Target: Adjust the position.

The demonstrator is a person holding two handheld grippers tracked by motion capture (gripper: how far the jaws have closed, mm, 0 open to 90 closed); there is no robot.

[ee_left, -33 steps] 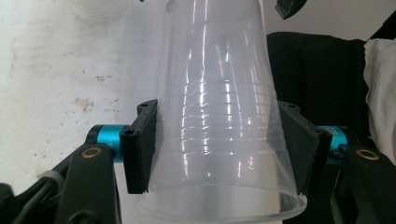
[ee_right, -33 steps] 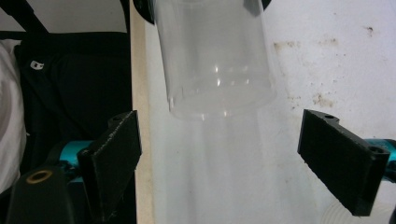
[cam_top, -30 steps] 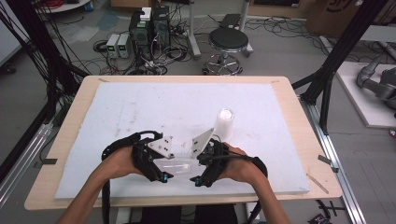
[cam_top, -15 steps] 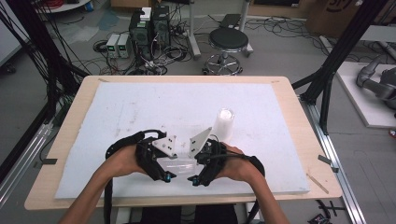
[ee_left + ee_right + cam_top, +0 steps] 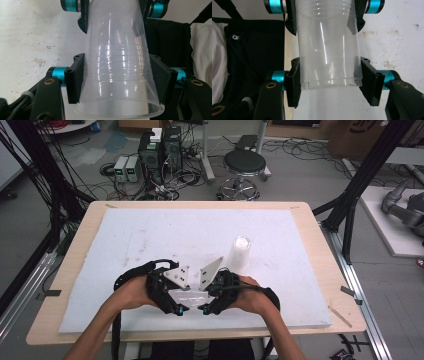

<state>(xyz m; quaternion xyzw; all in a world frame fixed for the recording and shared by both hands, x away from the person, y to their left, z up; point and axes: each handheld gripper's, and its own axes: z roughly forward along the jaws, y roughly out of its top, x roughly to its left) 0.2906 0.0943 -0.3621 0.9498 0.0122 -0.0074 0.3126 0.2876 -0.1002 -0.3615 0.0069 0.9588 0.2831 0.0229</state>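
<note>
While both grippers meet low at the near edge of the worktop (image 5: 125, 235), a clear plastic cup (image 5: 189, 296) lies level between them, off the white surface. In the left gripper view, the left gripper (image 5: 116, 81) is clenched on the wide, rimmed end of the cup (image 5: 117, 67), its black pads pressed to either wall; the rim is cut off at the bottom edge of that view. Farther along the cup, the other gripper's jaws flank the narrow end, their tops cropped.

In the right gripper view, the right gripper (image 5: 329, 82) has just been closing and now grasps the base end of the cup (image 5: 327, 47), pads against both sides. Beyond its fingertips the ribbed band near the rim runs out of the top of that view, between the left gripper's jaws.

From the high view the left gripper (image 5: 176, 309) and right gripper (image 5: 204, 308) face each other, and the cup is hard to make out, a pale glint between grey plates; it may be two cups nested, though I cannot tell. Ahead and to the right of the right gripper stands a stack of white cups (image 5: 240, 254), well apart. A dark garment fills the space below the cup in both gripper views.
</note>
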